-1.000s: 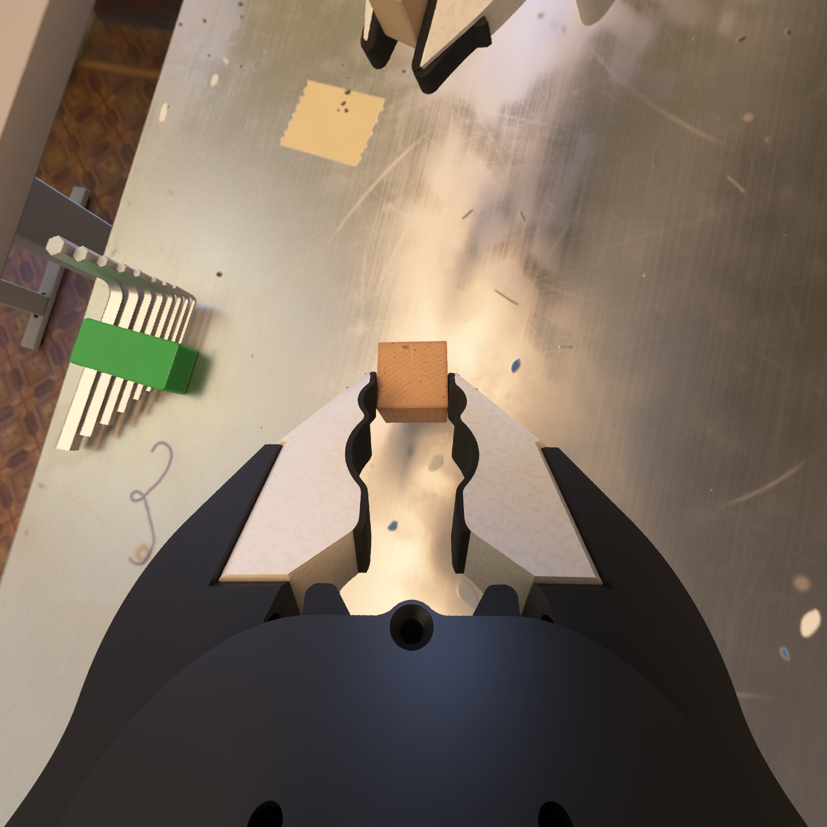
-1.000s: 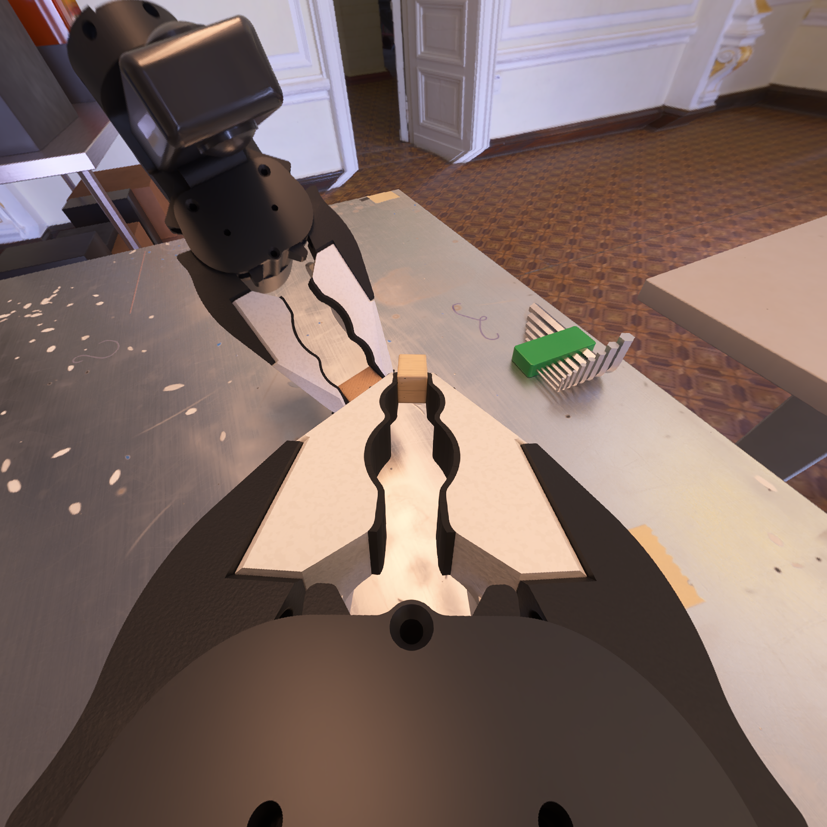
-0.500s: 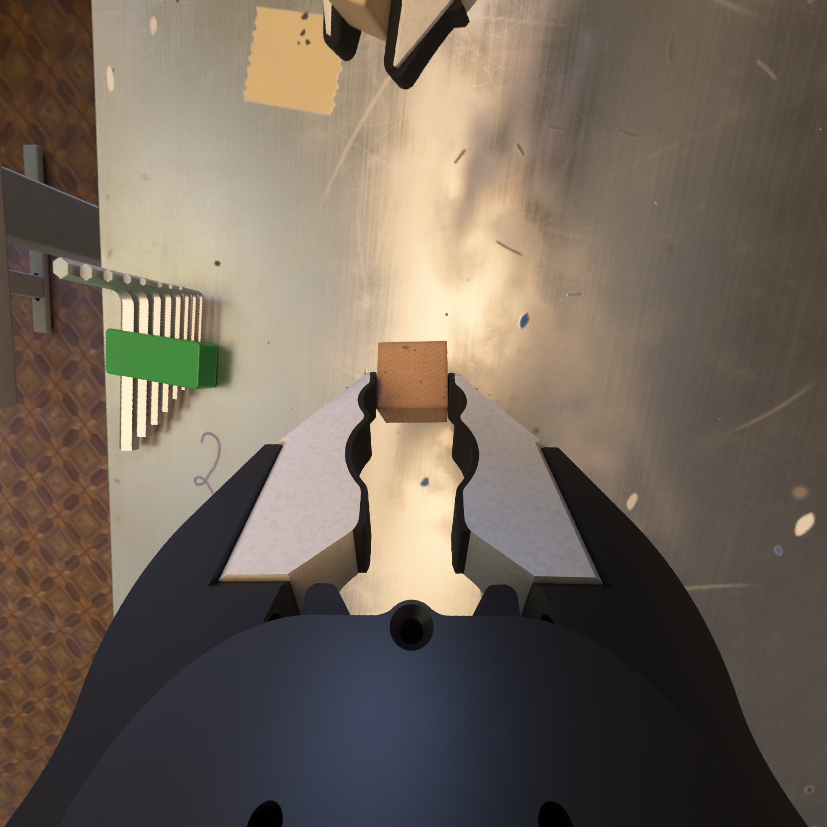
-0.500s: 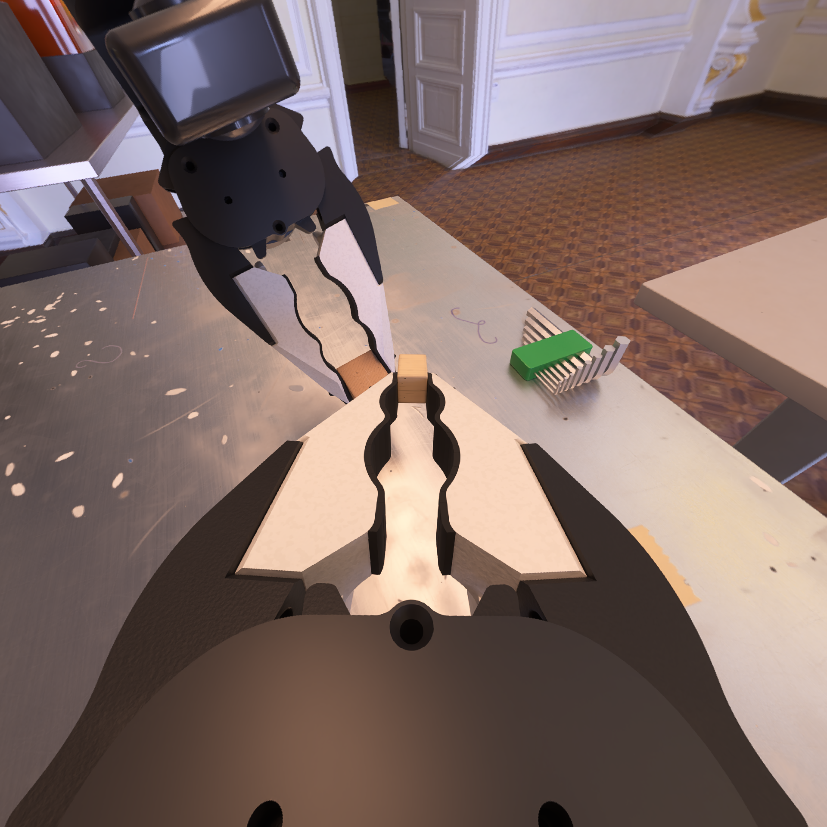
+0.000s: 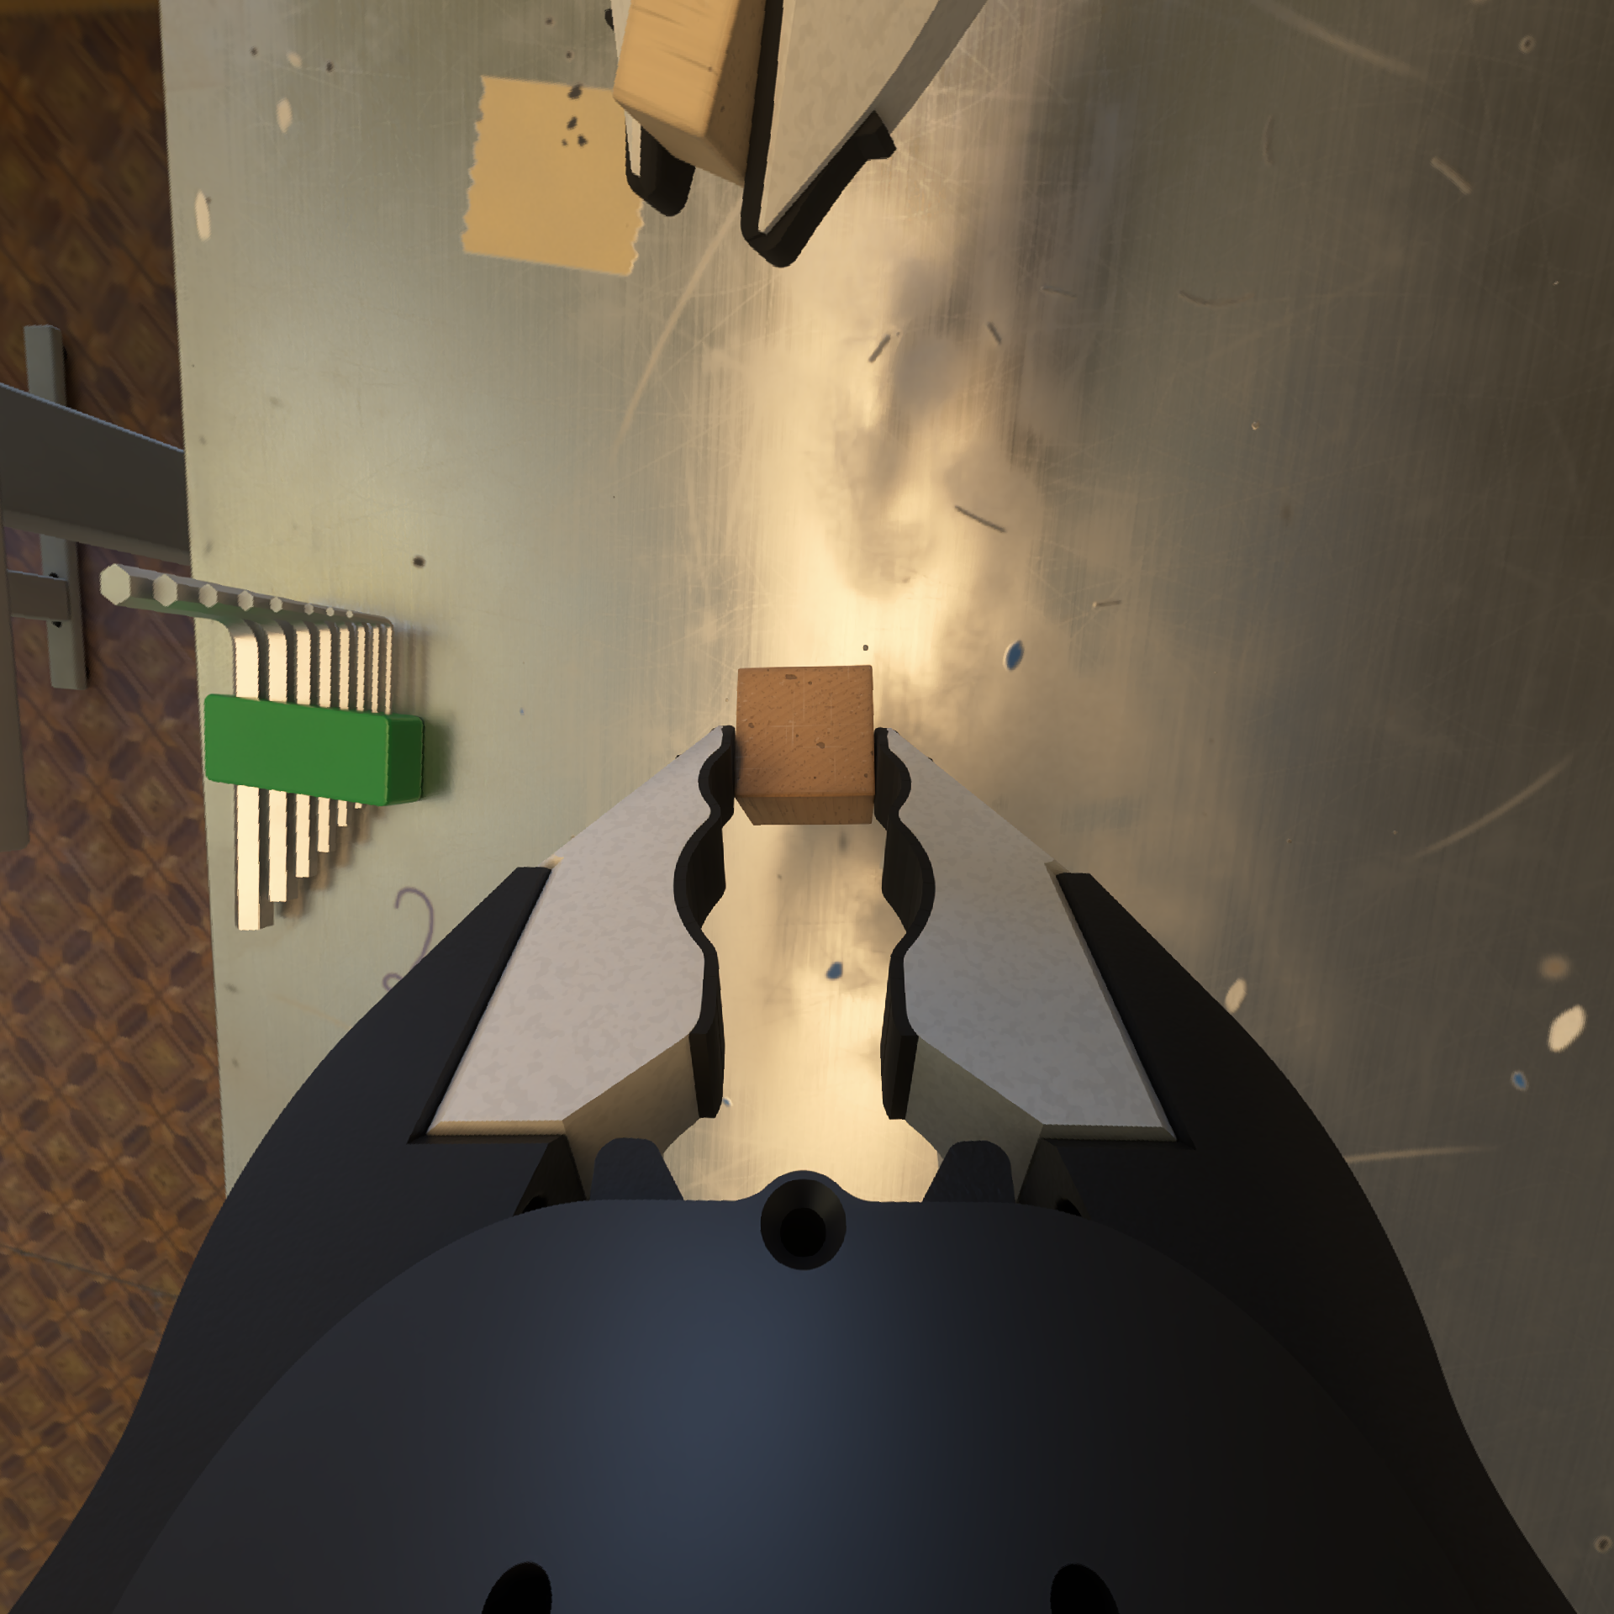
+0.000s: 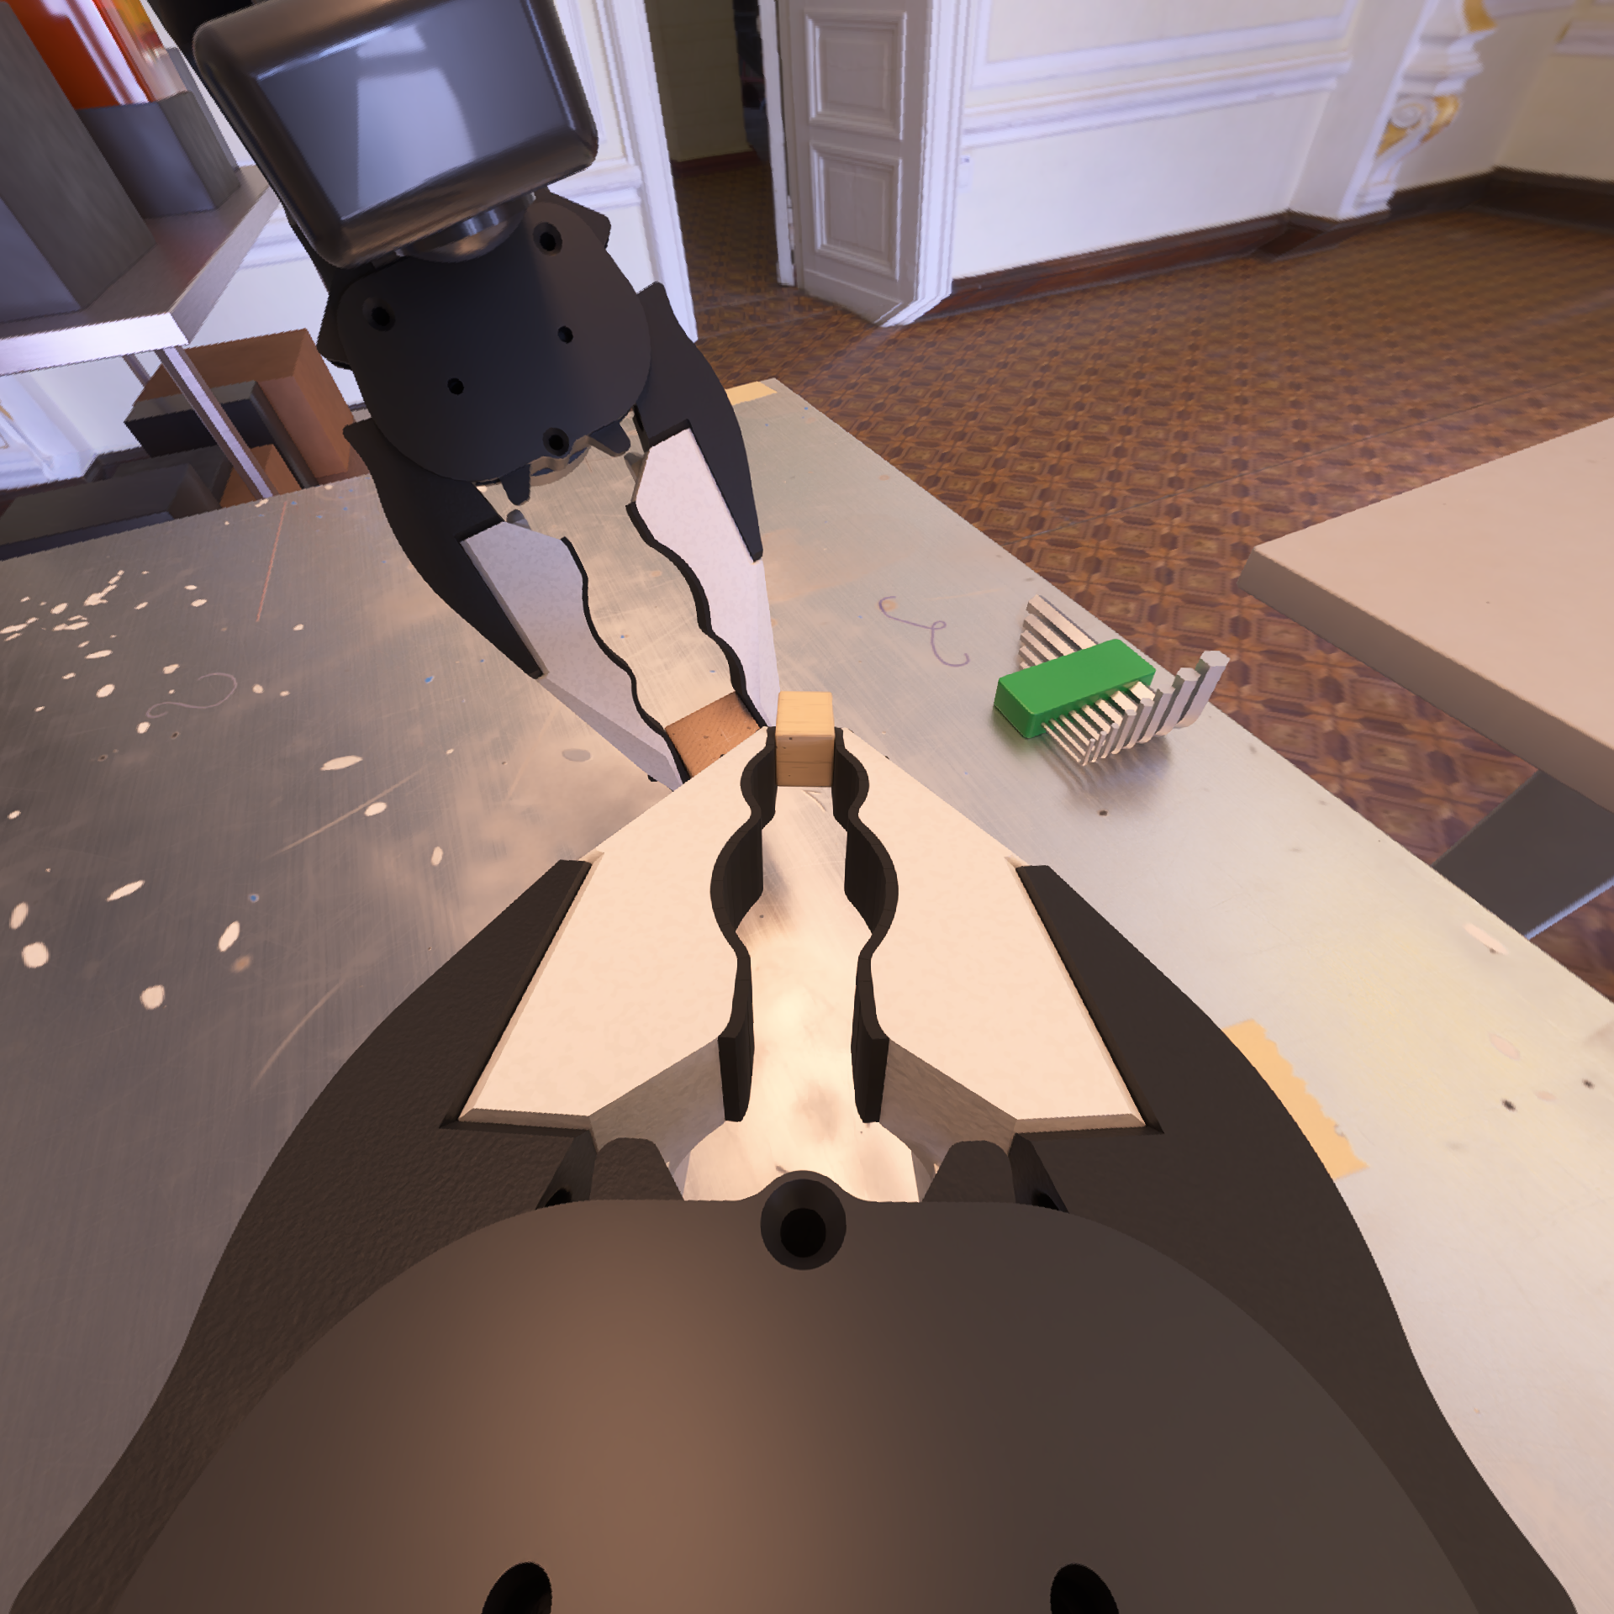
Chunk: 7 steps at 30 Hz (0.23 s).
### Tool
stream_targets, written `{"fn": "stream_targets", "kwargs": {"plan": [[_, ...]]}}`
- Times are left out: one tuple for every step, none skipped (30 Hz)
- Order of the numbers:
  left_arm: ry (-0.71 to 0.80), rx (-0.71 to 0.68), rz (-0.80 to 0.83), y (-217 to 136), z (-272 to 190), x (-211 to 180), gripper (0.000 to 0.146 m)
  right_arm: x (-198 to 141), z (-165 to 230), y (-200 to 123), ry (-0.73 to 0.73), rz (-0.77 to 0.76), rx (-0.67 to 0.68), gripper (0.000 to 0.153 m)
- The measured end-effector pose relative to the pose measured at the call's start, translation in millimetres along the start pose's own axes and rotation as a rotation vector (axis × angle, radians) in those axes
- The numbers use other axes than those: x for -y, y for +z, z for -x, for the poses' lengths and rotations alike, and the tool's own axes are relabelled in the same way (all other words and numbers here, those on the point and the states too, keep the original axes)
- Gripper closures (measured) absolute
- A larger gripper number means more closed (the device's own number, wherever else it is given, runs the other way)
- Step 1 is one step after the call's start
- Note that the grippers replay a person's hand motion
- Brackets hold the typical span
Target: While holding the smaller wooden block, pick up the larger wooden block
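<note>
My left gripper is shut on the larger wooden block, a brown cube pinched at its fingertips over the metal table. My right gripper is shut on the smaller wooden block, a pale cube at its fingertips. In the right wrist view the left gripper points down from the upper left, and its brown block sits just left of the small one. In the left wrist view the pale block and the right gripper's fingers show at the top.
A set of hex keys in a green holder lies near the table's edge, also in the right wrist view. A tan tape patch is stuck on the table. A second table stands to the right, shelves at the back left.
The left gripper has turned more upright and moved closer to the right gripper, still holding the brown block. In the left wrist view the right gripper and pale block look nearer. Both grips are unchanged.
</note>
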<state>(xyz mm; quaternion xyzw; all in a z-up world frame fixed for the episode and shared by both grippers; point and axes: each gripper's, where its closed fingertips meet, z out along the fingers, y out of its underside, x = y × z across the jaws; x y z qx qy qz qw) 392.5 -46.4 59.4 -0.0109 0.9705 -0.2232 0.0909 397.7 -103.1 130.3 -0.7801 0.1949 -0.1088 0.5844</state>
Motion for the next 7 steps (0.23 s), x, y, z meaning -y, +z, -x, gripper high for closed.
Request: {"fn": "stream_targets", "kwargs": {"plan": [[-0.001, 0.002, -0.003, -0.1, 0.2, -0.4, 0.115, -0.1, -0.1, 0.0, 0.001, 0.000, 0.000, 0.142], [-0.004, 0.004, -0.006, -0.3, 0.5, -0.8, 0.115, -0.1, -0.2, 0.0, 0.002, 0.000, 0.000, 0.142], [-0.008, 0.006, -0.009, -0.4, 0.7, -1.2, 0.115, -0.1, -0.4, 0.0, 0.002, 0.000, -0.001, 0.142], [-0.011, 0.007, -0.015, -0.5, 0.9, -1.3, 0.115, -0.2, -0.5, 0.0, 0.003, 0.000, -0.001, 0.142], [-0.013, 0.009, -0.022, -0.5, 1.3, -1.2, 0.115, -0.3, -0.5, 0.1, 0.004, 0.000, -0.001, 0.142], [-0.017, 0.011, -0.030, -0.4, 1.7, -1.1, 0.115, -0.3, -0.5, 0.1, 0.003, 0.001, -0.001, 0.142], [-0.020, 0.011, -0.036, -0.2, 1.9, -1.0, 0.115, -0.4, -0.5, 0.1, 0.002, 0.001, -0.002, 0.142]]}}
